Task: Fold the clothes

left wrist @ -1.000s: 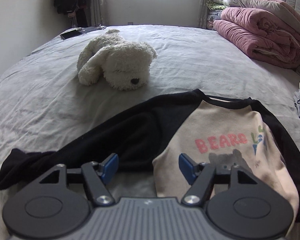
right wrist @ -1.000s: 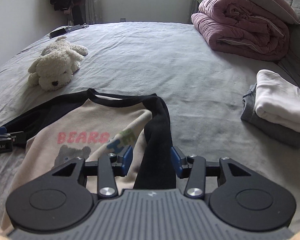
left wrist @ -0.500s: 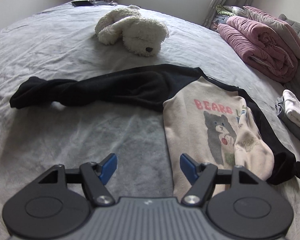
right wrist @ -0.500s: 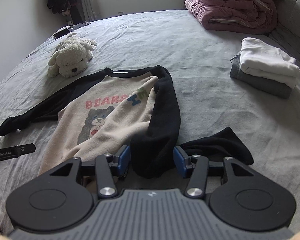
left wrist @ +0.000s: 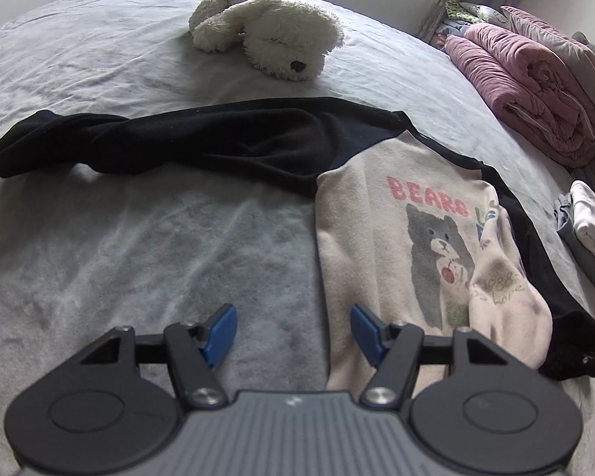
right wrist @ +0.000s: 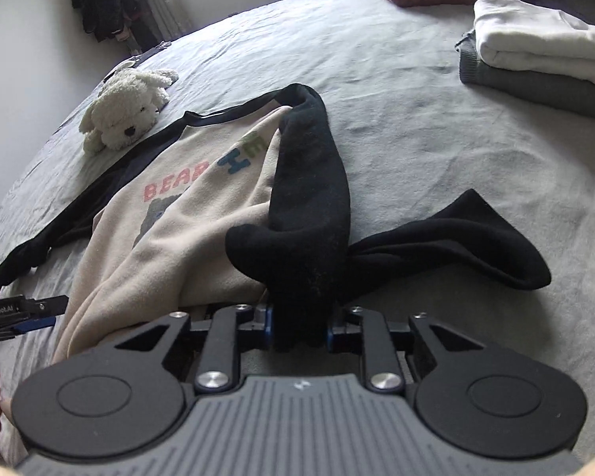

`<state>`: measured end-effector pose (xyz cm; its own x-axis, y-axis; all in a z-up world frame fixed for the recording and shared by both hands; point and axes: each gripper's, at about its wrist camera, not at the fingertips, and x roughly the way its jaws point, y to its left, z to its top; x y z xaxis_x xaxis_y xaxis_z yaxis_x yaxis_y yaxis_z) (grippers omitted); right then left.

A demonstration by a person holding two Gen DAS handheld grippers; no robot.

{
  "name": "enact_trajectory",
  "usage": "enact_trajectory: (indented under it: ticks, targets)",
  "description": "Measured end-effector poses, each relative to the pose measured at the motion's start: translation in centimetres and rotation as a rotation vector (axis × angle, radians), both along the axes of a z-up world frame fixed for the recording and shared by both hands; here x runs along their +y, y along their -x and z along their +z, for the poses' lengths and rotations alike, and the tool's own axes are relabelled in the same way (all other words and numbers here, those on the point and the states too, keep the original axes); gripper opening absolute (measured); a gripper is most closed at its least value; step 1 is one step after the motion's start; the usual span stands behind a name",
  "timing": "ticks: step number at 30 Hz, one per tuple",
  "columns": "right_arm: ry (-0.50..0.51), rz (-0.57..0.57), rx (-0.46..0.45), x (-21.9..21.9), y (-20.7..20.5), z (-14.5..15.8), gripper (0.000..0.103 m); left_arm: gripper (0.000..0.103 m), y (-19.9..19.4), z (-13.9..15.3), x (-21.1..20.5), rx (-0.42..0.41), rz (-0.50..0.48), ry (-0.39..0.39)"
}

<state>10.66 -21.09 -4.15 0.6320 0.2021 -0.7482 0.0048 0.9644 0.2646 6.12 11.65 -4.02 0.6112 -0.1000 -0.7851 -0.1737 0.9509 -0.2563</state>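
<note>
A cream sweatshirt [left wrist: 380,238] with black sleeves and a "BEARS" bear print lies on the grey bed. Its left black sleeve [left wrist: 170,139] stretches out flat to the left. My left gripper [left wrist: 293,331] is open and empty, hovering over the bedsheet just left of the shirt's hem. In the right wrist view the sweatshirt [right wrist: 186,222] is partly folded over itself. My right gripper [right wrist: 297,333] is shut on the right black sleeve [right wrist: 309,206], which bunches up between the jaws; the cuff end [right wrist: 476,238] trails to the right.
A white plush dog [left wrist: 269,35] lies beyond the shirt. A folded white and grey clothes stack [right wrist: 535,55] sits at the right. A rolled pink quilt [left wrist: 535,91] lies at the far right. The left gripper's tip [right wrist: 23,309] shows in the right wrist view.
My right gripper closed on the black sleeve and pulled back towards the near edge of the bed. My left gripper drew back from the shirt and stays open.
</note>
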Motion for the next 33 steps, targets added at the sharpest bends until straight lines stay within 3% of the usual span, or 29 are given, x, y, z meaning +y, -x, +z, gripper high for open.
enact_trajectory:
  ticks: [6, 12, 21, 25, 33]
  targets:
    - [0.246, -0.032, -0.099, -1.1, -0.8, 3.5, 0.020, 0.059, -0.2, -0.1, -0.5, 0.006, -0.021, -0.018]
    - [0.322, -0.147, -0.152, -4.6, -2.4, 2.4, 0.020, 0.059, -0.3, -0.2, -0.6, 0.008, -0.026, -0.025]
    - [0.268, -0.181, -0.099, -6.8, -2.4, 0.6, 0.023, 0.059, -0.2, -0.3, -0.8, 0.003, -0.026, -0.040]
    - [0.242, -0.195, -0.074, -7.8, -2.4, -0.2, 0.032, 0.059, -0.1, -0.3, -0.8, 0.005, -0.026, -0.036]
    - [0.093, -0.144, -0.111, -5.2, 0.9, 2.8, 0.045, 0.059, 0.1, 0.2, 0.6, 0.043, -0.045, 0.065]
